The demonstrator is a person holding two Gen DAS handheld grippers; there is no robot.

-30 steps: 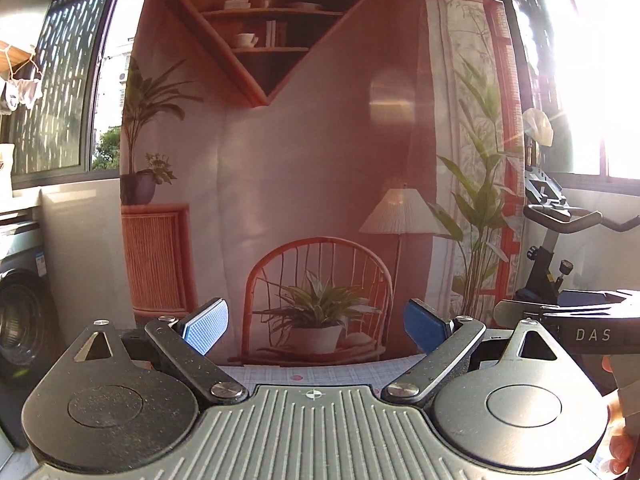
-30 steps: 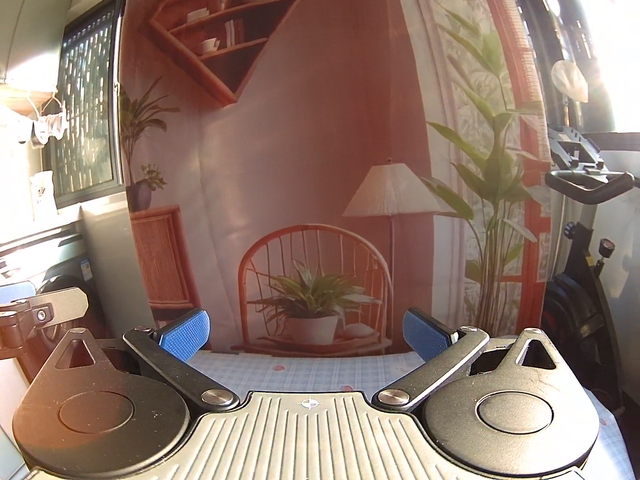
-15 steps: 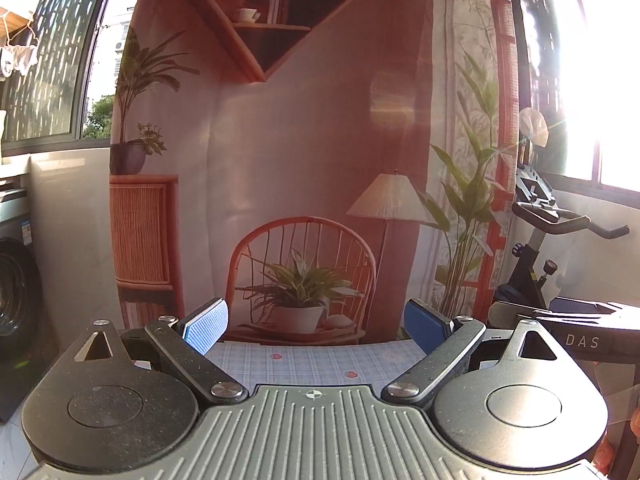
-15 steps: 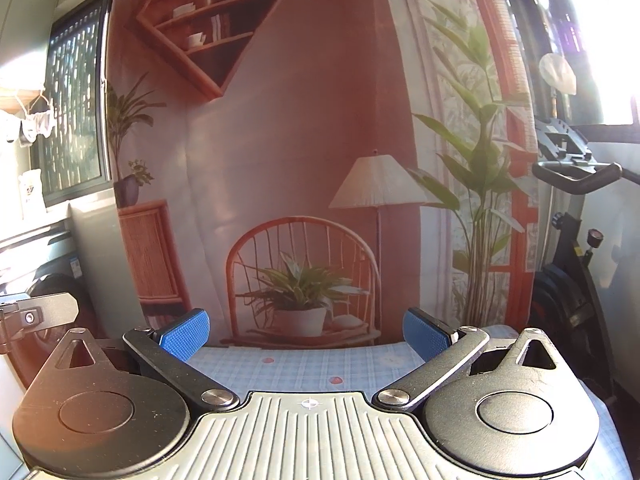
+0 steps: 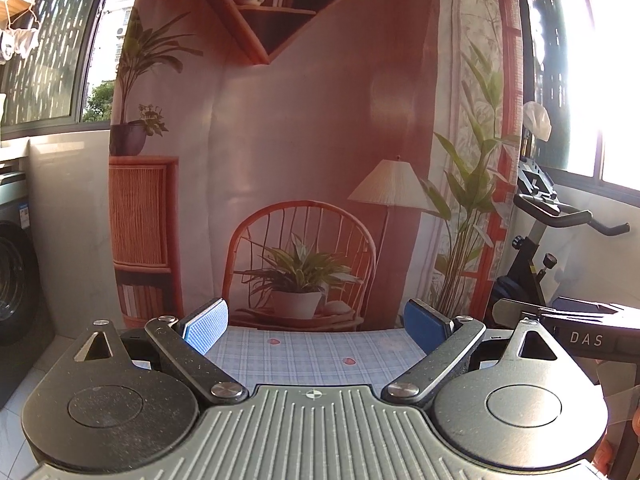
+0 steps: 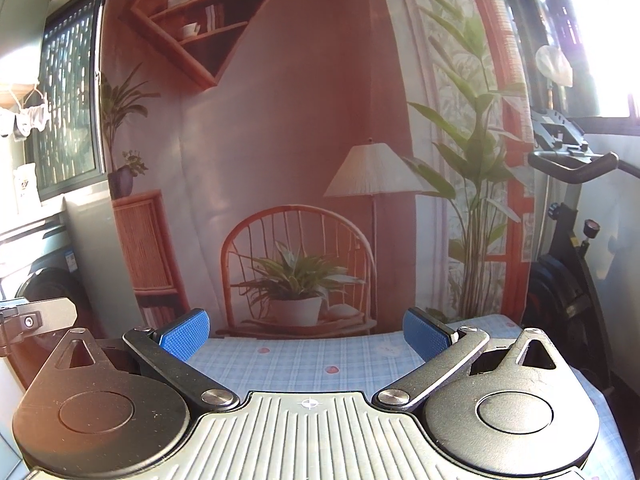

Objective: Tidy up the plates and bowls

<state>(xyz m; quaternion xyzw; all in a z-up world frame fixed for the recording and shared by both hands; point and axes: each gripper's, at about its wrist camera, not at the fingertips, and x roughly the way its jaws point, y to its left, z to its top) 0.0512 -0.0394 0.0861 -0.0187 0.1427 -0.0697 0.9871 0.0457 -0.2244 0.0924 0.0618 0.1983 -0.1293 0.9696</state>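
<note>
No plates or bowls show in either view. My left gripper (image 5: 314,326) is open and empty, its blue pads wide apart, held above the far part of a table with a blue checked cloth (image 5: 304,354). My right gripper (image 6: 306,330) is also open and empty above the same cloth (image 6: 304,362). Both point at a printed backdrop (image 5: 320,120) hanging behind the table. The near part of the table is hidden under the gripper bodies.
An exercise bike (image 5: 560,216) stands to the right, also in the right wrist view (image 6: 568,184). A washing machine (image 5: 16,272) stands at the left. The other gripper's body (image 5: 580,320) shows at the right of the left wrist view.
Both grippers have tilted downward and come forward; the backdrop rose in view and more of the checked cloth shows. Both stayed open.
</note>
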